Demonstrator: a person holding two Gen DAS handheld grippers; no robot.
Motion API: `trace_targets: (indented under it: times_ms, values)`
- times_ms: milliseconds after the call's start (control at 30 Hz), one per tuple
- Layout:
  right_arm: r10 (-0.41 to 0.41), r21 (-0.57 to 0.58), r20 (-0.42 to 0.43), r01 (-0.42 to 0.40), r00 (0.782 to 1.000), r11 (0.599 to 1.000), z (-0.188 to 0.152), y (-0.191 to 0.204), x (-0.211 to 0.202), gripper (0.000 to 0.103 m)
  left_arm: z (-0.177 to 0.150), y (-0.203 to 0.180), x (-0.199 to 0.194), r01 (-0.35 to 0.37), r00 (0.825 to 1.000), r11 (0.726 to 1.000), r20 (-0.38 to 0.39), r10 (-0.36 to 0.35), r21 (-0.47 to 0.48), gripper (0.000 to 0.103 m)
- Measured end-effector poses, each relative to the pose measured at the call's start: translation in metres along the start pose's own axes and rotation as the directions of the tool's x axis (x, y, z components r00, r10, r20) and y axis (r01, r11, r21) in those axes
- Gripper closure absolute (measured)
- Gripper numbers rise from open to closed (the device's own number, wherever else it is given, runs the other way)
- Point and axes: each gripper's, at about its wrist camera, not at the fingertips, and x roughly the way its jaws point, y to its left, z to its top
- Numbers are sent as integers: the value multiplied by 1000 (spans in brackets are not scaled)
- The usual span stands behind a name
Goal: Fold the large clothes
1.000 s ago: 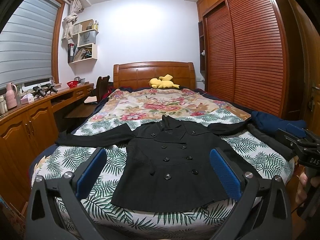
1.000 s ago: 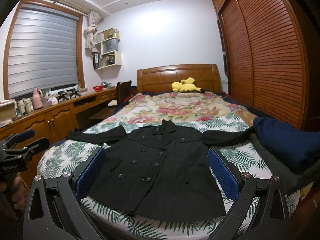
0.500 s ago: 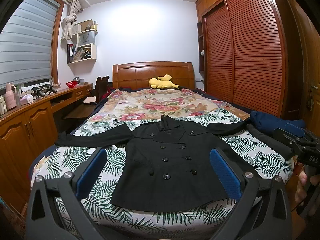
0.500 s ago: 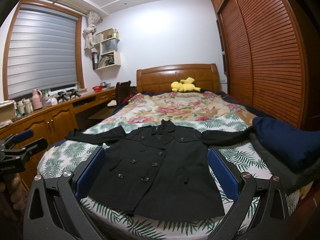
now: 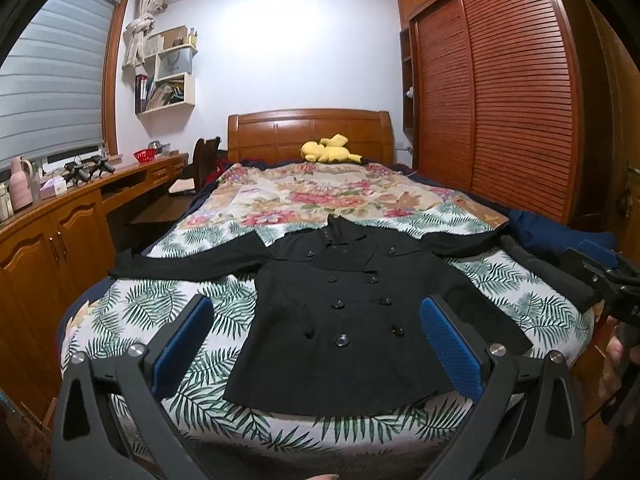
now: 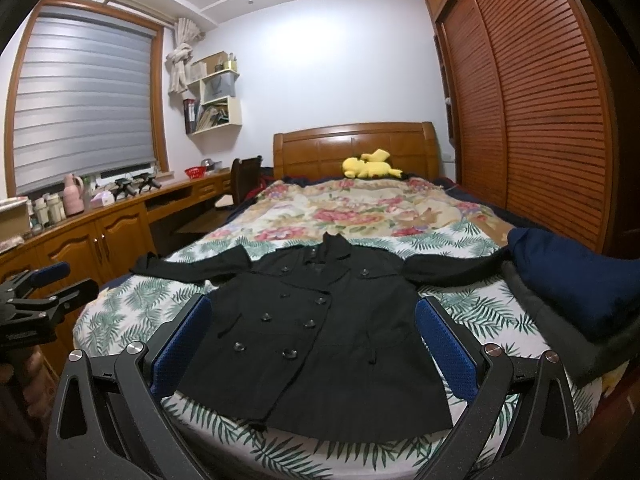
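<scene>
A black double-breasted coat [image 5: 344, 312] [image 6: 320, 328] lies flat and face up on the bed [image 5: 132, 312], sleeves spread to both sides, hem toward me. My left gripper [image 5: 316, 340] hovers open in front of the hem, blue pads wide apart with nothing between them. My right gripper [image 6: 312, 340] is open too, held before the hem a little to the right. Each gripper shows at the edge of the other's view: the right gripper [image 5: 608, 284], the left gripper [image 6: 44, 292].
A navy garment [image 6: 576, 280] and a dark grey one [image 6: 568, 332] lie on the bed's right corner over the coat's right cuff. A yellow plush [image 5: 328, 152] sits by the headboard. Wooden cabinets [image 5: 44, 256] line the left, louvred wardrobe doors [image 5: 500, 96] the right.
Both grippers have barely shifted; the view drifted slightly. The coat lies as before.
</scene>
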Motion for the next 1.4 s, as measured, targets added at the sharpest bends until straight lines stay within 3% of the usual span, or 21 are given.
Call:
trace_targets:
  times_ms: [433,833,1100,1233,1400]
  values:
    - [8,0,-42,-8,999,1000,-10,-2,34,0,-20,25,39,-7,994,999,-107,4,-31,0]
    - [52,-30,-126,-56,991,998,-29,4,111,0,-45,67,84,-69,972,997,-230,57,-46,0]
    - [137,-23,-223,-145,965,989,-49,10,172,0,-47,98,110,-103,959,993,-271,84,-57,0]
    - [189,-29,-271,-205,944,978,-48,17,202,0,-47,115,122,-82,958,991,-281,50,-102,0]
    - [232,-68,-262,-258,937,964,-33,31,232,0,-46,132,140,-106,953,989,-295,70,-106,0]
